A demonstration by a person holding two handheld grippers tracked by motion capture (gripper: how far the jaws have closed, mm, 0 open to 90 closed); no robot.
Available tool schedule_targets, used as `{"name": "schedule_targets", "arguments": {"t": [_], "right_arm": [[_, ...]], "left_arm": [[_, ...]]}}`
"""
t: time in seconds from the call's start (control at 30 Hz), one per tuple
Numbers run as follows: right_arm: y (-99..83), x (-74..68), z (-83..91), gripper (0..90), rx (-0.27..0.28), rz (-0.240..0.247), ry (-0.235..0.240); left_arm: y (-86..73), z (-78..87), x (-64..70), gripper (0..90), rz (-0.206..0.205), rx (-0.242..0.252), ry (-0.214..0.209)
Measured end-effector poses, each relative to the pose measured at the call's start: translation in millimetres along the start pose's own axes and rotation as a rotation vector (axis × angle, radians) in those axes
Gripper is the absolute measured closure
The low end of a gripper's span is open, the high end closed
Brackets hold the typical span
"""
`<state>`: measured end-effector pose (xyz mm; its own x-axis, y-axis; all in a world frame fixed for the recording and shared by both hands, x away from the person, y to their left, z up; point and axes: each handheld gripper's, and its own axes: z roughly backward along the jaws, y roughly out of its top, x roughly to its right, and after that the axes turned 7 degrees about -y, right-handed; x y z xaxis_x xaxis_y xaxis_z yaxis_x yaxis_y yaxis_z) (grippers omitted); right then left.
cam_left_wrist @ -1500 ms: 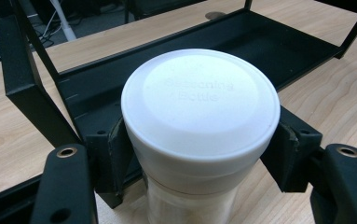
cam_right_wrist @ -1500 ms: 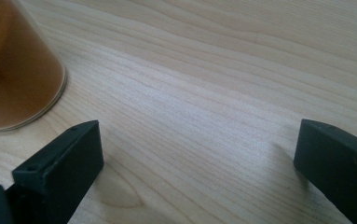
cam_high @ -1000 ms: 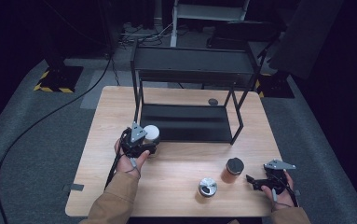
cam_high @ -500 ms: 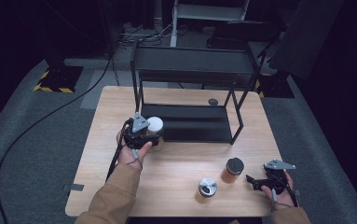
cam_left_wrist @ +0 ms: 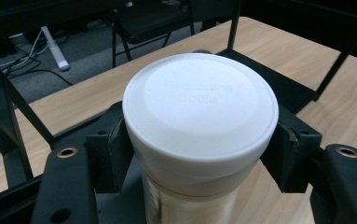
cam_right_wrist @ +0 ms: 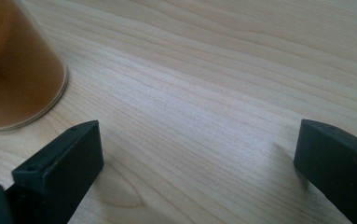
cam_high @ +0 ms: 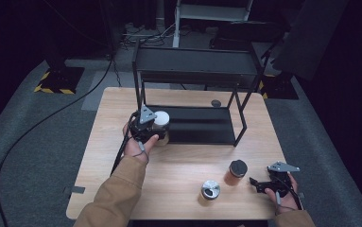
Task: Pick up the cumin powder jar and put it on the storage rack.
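- In the high view, the left gripper (cam_high: 156, 126), a black two-jaw tool with a grey three-cornered plate on top, was clamped on a pale cylindrical jar with a white round lid (cam_high: 161, 117).
- The jar was held upright at the left front corner of the black metal two-tier shelf rack (cam_high: 195, 64), just at the edge of the rack's lower black tray.
- The rack stood on the far half of the light wooden table (cam_high: 178, 161).
- The right gripper (cam_high: 254, 182), also black with a grey plate, rested near the table's right front corner, its jaws apart with nothing between them.
- Just to its left stood an amber jar with a black lid (cam_high: 236, 171), close to the jaw tips but apart from them.
- A short silver metal tin (cam_high: 210, 189) stood further left, near the front edge of the table.
- A small dark round object (cam_high: 215, 102) lay at the back of the rack's lower tray; what it was could not be told.
- In the left gripper view, both black jaws pressed against the jar just under its white lid (cam_left_wrist: 199, 107), one on each side, with the rack's lower tray behind it.
- In the right gripper view, the two black jaws stood wide apart over bare wood, with the amber jar (cam_right_wrist: 15, 74) at the upper left, beside the left jaw and not touching it.
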<state>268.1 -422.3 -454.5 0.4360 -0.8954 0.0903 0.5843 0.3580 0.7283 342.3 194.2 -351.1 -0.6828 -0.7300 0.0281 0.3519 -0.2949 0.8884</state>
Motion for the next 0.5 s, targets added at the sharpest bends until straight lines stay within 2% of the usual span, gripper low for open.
{"name": "schedule_targets", "arguments": {"t": [0.17, 0.33, 0.5], "right_arm": [[0.0, 0.0, 0.0, 1.1, 0.000, 0.000, 0.000], [0.0, 0.0, 0.0, 1.1, 0.000, 0.000, 0.000], [0.0, -0.1, 0.0, 1.1, 0.000, 0.000, 0.000]], "left_arm": [[6.2, -11.3, -6.2, 33.0, -0.006, -0.010, 0.008], [4.8, -24.0, -14.1, 33.0, 0.015, -0.015, 0.004], [3.0, -35.9, -17.1, 33.0, 0.014, -0.032, 0.015]]}}
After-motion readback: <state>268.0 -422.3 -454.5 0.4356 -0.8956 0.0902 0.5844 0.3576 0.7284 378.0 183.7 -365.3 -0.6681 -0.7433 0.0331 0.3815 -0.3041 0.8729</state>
